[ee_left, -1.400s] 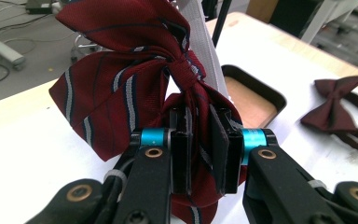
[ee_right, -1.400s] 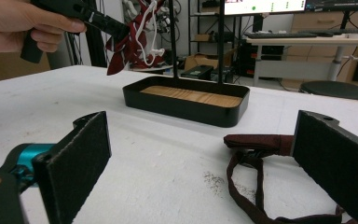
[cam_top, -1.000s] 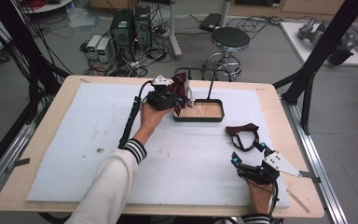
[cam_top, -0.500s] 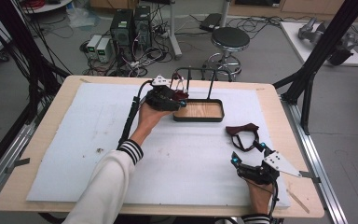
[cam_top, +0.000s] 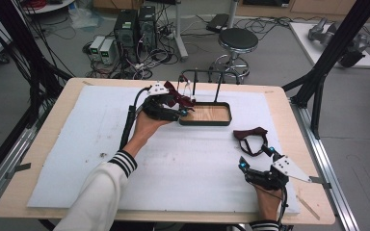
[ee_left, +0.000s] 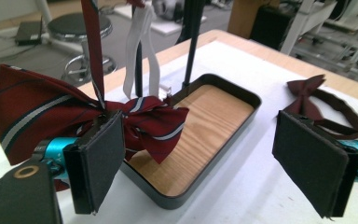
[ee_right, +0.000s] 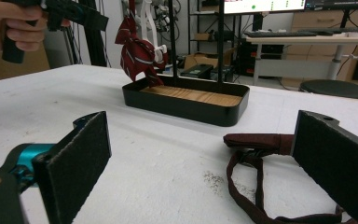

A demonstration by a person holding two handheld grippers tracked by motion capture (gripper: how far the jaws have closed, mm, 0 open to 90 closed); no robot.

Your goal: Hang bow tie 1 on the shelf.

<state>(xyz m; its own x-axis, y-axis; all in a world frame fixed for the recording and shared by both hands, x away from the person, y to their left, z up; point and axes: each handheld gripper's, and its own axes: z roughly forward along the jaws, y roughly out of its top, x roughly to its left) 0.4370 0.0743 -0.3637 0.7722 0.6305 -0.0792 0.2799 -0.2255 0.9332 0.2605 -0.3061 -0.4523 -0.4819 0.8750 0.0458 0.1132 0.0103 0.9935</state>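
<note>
A maroon striped bow tie (ee_left: 149, 122) hangs by its strap from the black rack (cam_top: 207, 72) over the left end of the wood-bottomed black tray (cam_top: 207, 123). My left gripper (ee_left: 200, 140) is open. Its jaws stand wide apart and the tie's knot sits by the left pad (ee_left: 100, 158). In the high view the left gripper (cam_top: 176, 109) is at the tray's left end, beside the striped tie (cam_top: 177, 98). A plain maroon bow tie (cam_top: 250, 135) lies flat on the white mat. My right gripper (cam_top: 256, 158) stands open just short of it, the plain tie (ee_right: 256, 140) between its jaws.
A white strap (ee_left: 140, 37) also hangs from the rack. The white foam mat (cam_top: 77, 144) covers most of the wooden table. Black frame posts (cam_top: 327, 62) rise at the right, and a stool (cam_top: 238, 41) and computers stand on the floor beyond the far edge.
The left gripper has dropped slightly lower and to the left at the rack's left end, and the striped tie hangs lower there. The right gripper and the plain tie have not moved.
</note>
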